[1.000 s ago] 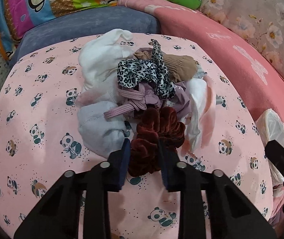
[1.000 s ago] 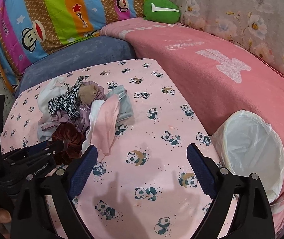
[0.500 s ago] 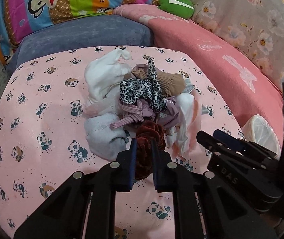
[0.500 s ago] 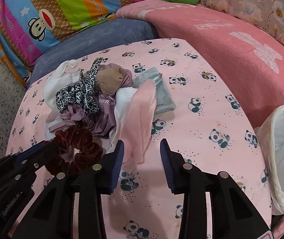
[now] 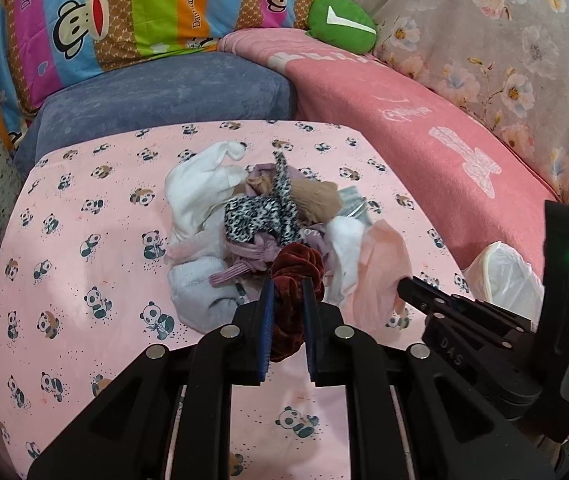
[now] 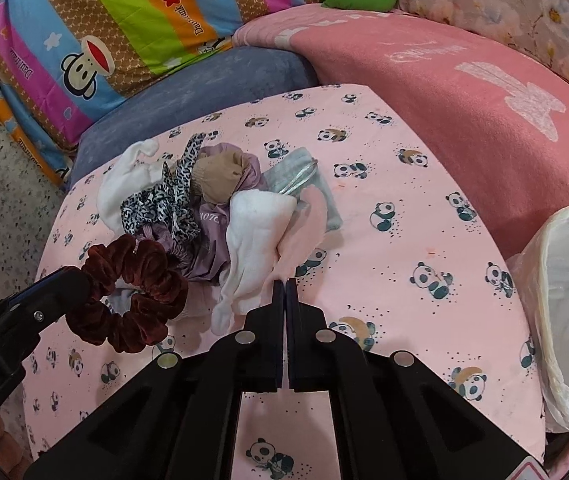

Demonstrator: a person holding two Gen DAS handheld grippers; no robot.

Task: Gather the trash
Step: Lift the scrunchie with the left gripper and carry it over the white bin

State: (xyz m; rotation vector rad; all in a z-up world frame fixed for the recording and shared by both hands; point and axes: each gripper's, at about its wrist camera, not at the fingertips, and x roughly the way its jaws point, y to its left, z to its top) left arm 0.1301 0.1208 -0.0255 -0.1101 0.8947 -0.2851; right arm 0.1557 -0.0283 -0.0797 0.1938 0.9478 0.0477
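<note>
Right gripper [image 6: 285,285] has just closed fully on the pink cloth [image 6: 304,236] edge beside the pile; left gripper [image 5: 287,292] stays clamped on the maroon scrunchie [image 5: 295,276]. 2 items held, likely bound for the bin [image 6: 568,304].

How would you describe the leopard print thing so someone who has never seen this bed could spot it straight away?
Start at the pink panda-print sheet and find the heap of small fabric items on its left part. The leopard-print scrunchie lies on top of that heap, between a white cloth and a tan bundle. It is the only black-and-white spotted piece there.
</note>
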